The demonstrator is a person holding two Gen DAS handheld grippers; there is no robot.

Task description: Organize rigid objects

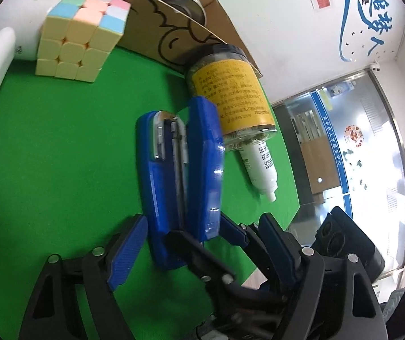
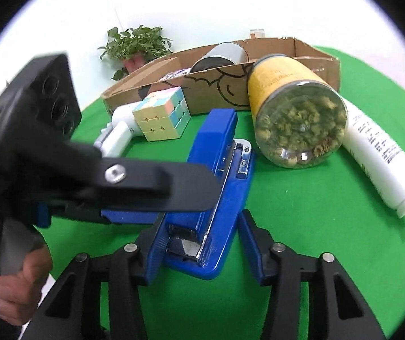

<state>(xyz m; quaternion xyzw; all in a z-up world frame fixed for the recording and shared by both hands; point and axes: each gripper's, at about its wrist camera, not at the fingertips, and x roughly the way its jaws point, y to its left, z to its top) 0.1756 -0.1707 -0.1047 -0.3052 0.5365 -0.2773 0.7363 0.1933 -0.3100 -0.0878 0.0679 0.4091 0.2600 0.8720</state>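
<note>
Blue plastic marks the stapler (image 2: 216,175), which lies on its side on the green mat (image 2: 301,226) with both of our grippers closing in on its hinge end. In the right wrist view the right gripper (image 2: 199,252) has its jaws wide, one finger touching the stapler's base and the other standing clear; no grip is made. The left gripper (image 1: 199,243) also straddles the hinge end with jaws wide, and in the left wrist view we see a dark finger of the other tool crossing between them. We judge the task to be early. The cardboard box (image 2: 259,90) at the back of the mat already holds a metal can (image 2: 222,56) and some smaller item we cannot identify. Left on the mat are the stapler, a pastel cube (image 2: 160,116), a jar (image 2: 295,113) of dried flowers lying on its side against the box wall, a white tube (image 2: 380,158) just beside the jar, and a white bottle (image 2: 123,124) touching the cube. Each of these, we judge, remains to be put away.
</note>
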